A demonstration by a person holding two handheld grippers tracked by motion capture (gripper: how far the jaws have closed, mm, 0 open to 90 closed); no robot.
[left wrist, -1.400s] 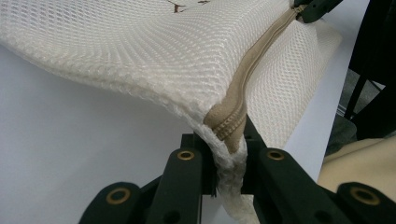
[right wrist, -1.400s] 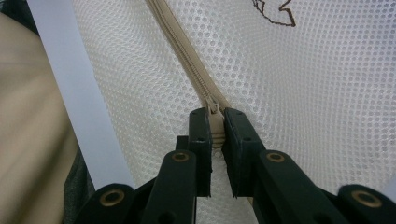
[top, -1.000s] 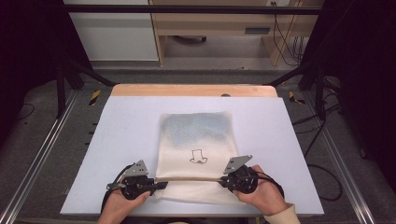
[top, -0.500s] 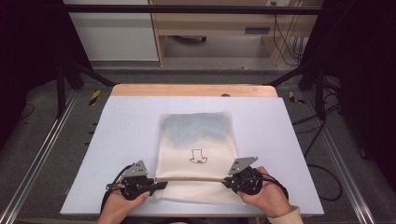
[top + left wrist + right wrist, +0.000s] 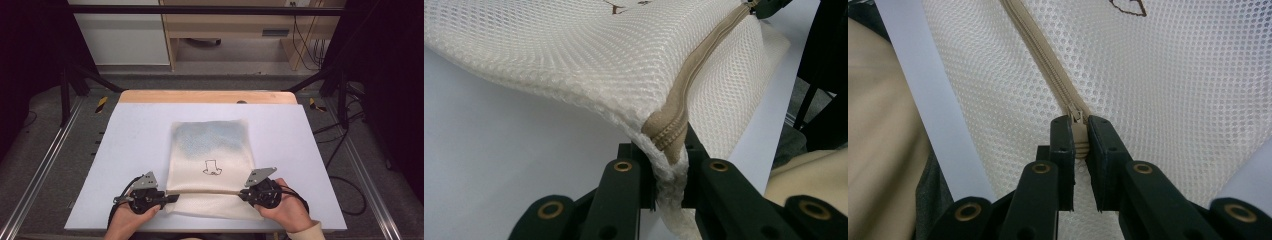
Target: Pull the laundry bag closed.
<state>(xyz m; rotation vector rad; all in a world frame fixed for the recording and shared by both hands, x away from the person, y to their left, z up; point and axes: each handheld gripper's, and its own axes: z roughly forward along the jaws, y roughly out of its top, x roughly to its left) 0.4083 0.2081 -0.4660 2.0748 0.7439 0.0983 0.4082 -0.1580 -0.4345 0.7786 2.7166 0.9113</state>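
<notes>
Left gripper [image 5: 167,198]: jaws clamped on the mesh bag's [image 5: 212,160] zipper [image 5: 205,191] end, 7 o'clock.
Right gripper [image 5: 243,196]: jaws clamped on the zipper pull [image 5: 1077,131], 5 o'clock.

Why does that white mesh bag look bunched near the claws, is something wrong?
Nothing looks damaged. The mesh bag lies flat, only lifted along its zipper, where the left claw pinches the zipper's end and the right claw grips the zipper pull.

No readable text; the mesh bag [image 5: 210,165] bears just a small hat drawing [image 5: 211,167].
</notes>
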